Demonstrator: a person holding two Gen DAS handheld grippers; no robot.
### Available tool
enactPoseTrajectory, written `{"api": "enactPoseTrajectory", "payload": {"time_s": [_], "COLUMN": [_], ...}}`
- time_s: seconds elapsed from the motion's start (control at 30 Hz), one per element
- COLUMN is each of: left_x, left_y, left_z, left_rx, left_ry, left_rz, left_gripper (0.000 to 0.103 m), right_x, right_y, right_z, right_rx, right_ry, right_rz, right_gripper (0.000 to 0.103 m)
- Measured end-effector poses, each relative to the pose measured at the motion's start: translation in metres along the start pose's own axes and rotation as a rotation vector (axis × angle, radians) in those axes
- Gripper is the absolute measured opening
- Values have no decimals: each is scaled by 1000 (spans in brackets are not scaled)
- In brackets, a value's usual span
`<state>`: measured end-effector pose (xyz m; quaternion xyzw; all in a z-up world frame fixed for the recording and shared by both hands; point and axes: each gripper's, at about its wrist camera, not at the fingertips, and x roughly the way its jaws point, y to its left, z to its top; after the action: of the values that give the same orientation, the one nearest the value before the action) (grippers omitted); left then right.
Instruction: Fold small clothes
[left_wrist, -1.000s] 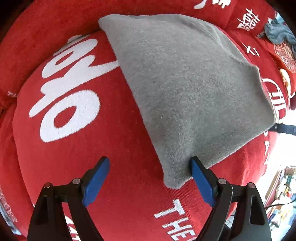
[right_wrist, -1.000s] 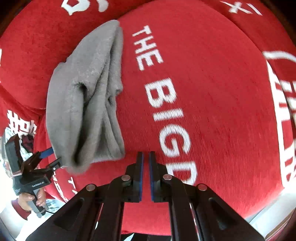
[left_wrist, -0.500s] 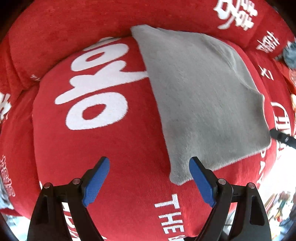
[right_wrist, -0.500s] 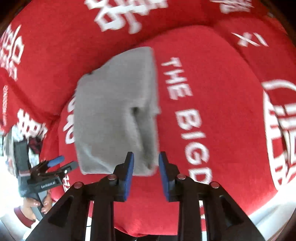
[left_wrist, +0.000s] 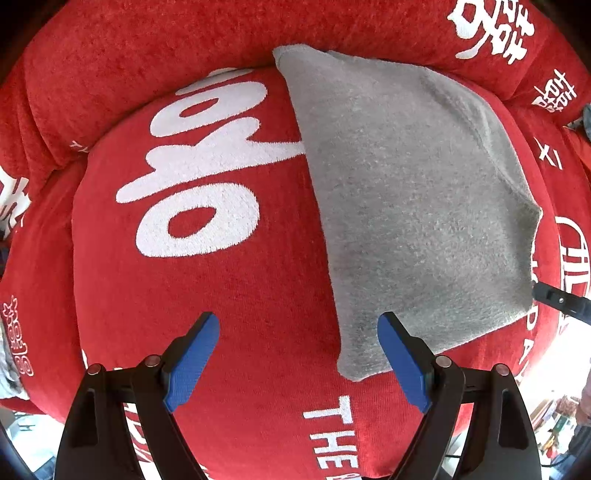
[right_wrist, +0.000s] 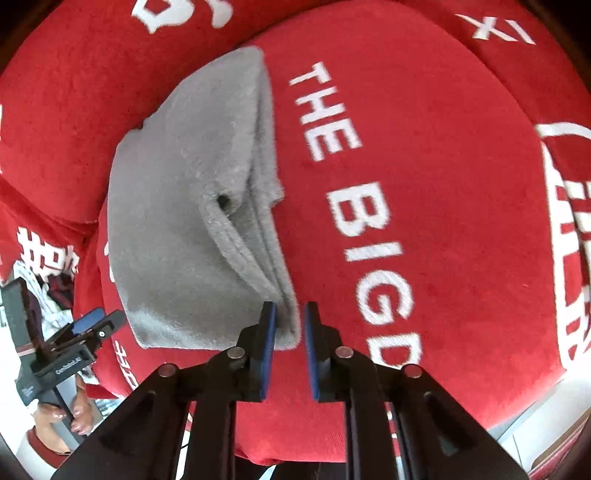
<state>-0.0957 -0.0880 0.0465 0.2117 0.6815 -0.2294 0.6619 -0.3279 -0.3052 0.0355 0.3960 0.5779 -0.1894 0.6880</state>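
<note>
A folded grey cloth (left_wrist: 406, 192) lies on a red cushion (left_wrist: 221, 295) with white lettering. My left gripper (left_wrist: 297, 321) hangs wide open, pointing straight down over the cushion, its right finger (left_wrist: 400, 354) beside the cloth's near corner and nothing between the jaws. In the right wrist view the grey cloth (right_wrist: 177, 206) shows its layered edge. The right gripper (right_wrist: 289, 314) has that edge's near corner between its jaws, which are closing; a gap still shows at the right pad. The left gripper (right_wrist: 92, 325) appears at the left of that view.
The red sofa's back cushion (left_wrist: 147, 55) rises behind the seat. Other clothes (right_wrist: 48, 295) lie at the left edge past the cushion. A person's hand (right_wrist: 62, 413) holds the left gripper's handle. The cushion's front edge drops off at the lower right.
The right gripper went from shut beside the cloth to parted jaws around the cloth's near corner. The cloth's loose layers have settled flatter. The left view has rolled slightly.
</note>
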Motion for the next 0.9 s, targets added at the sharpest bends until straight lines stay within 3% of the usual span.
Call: {"api": "enactPoseTrajectory", "payload": {"time_s": [0.63, 0.73, 0.77, 0.9], "left_x": [3, 2, 2, 0], "left_y": [-21, -19, -17, -8], "left_z": [18, 23, 26, 39], "left_rx": [15, -24, -43, -89], "left_ry": [2, -4, -3, -26], "left_rz": [15, -29, -45, -62], "left_gripper": [88, 89, 101, 103], "right_x": [-23, -25, -26, -29], "right_y": [9, 8, 8, 8], "right_z": [12, 17, 21, 35], "right_rx": [-76, -79, -78, -79], "right_ry": [-51, -56, -58, -76], "right_rz": [49, 53, 56, 77], "right_gripper": [19, 19, 21, 36]}}
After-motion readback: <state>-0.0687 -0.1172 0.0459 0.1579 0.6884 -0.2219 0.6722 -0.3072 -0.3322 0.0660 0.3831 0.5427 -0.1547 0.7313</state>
